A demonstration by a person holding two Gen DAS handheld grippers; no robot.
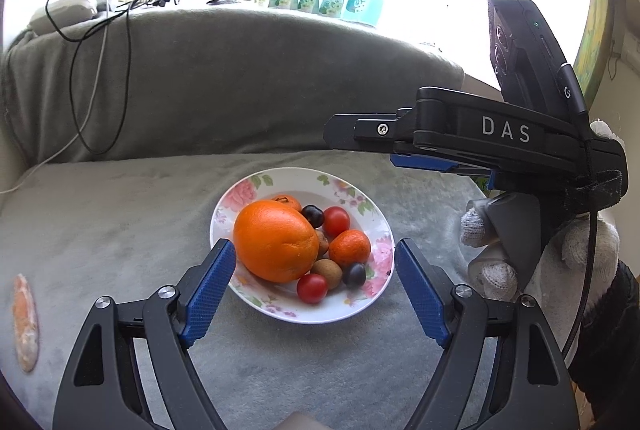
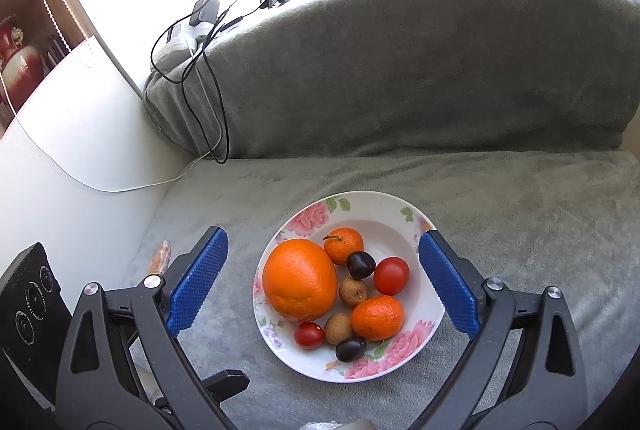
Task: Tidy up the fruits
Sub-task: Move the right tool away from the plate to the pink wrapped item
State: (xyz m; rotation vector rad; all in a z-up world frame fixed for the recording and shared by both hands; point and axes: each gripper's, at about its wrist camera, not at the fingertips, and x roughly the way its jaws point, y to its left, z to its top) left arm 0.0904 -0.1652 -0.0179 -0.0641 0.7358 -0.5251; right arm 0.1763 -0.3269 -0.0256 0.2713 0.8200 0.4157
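Left gripper [image 1: 315, 280] hung above the near rim of the plate [image 1: 362, 207], jaws spread, nothing between the pads. Right gripper [image 2: 323, 284] likewise spread wide and empty, straddling the plate. On the plate: a big orange [image 1: 275, 241], two tangerines [image 2: 377, 317], two tomatoes [image 2: 391, 275], dark plums and small brown fruits, all bunched together. Plate sat on a grey blanket [image 2: 520, 230] with a cushion [image 1: 240, 77] behind, cables [image 2: 208, 69] draped over it. Left view alone showed a gloved hand [image 1: 496, 262] on the right tool. An orange-pink object [image 1: 26, 322], possibly peel, lay well apart at left.
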